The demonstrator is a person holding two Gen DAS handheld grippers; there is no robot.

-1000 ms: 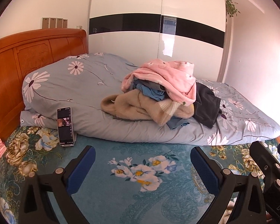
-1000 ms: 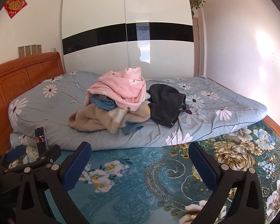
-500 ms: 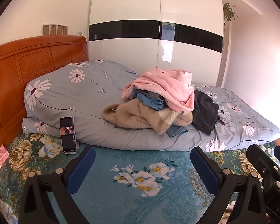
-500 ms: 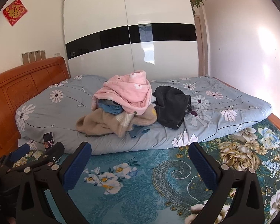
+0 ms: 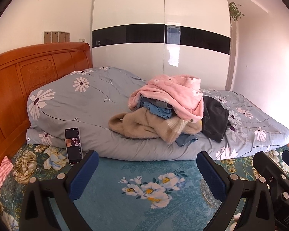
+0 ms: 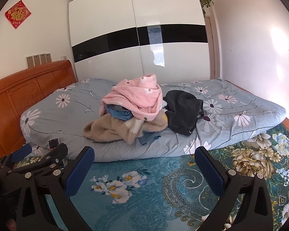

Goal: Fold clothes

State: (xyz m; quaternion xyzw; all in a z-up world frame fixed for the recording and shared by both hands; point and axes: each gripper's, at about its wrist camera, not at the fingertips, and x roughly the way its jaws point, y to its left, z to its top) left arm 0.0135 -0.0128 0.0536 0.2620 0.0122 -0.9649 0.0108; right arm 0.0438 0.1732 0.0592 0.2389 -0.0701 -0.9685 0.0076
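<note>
A pile of clothes lies on the rolled grey daisy duvet (image 5: 82, 105): a pink fleece (image 5: 175, 94) on top, blue garments under it, a beige fleece (image 5: 142, 125) below, a black garment (image 5: 214, 121) to the right. The pile also shows in the right wrist view, with the pink fleece (image 6: 138, 98), the beige fleece (image 6: 113, 129) and the black garment (image 6: 183, 111). My left gripper (image 5: 147, 175) is open and empty over the teal floral bedsheet (image 5: 144, 173), well short of the pile. My right gripper (image 6: 144, 170) is open and empty, beside the left one.
A phone (image 5: 73, 145) leans against the duvet at the left. A wooden headboard (image 5: 28, 77) stands at the left, a white and black wardrobe (image 5: 163, 38) behind the bed. A pink checked cloth (image 5: 1, 173) lies at the far left edge.
Both views have tilted up and drawn back a little, so the pile and duvet sit lower in frame. Both grippers stay open and empty.
</note>
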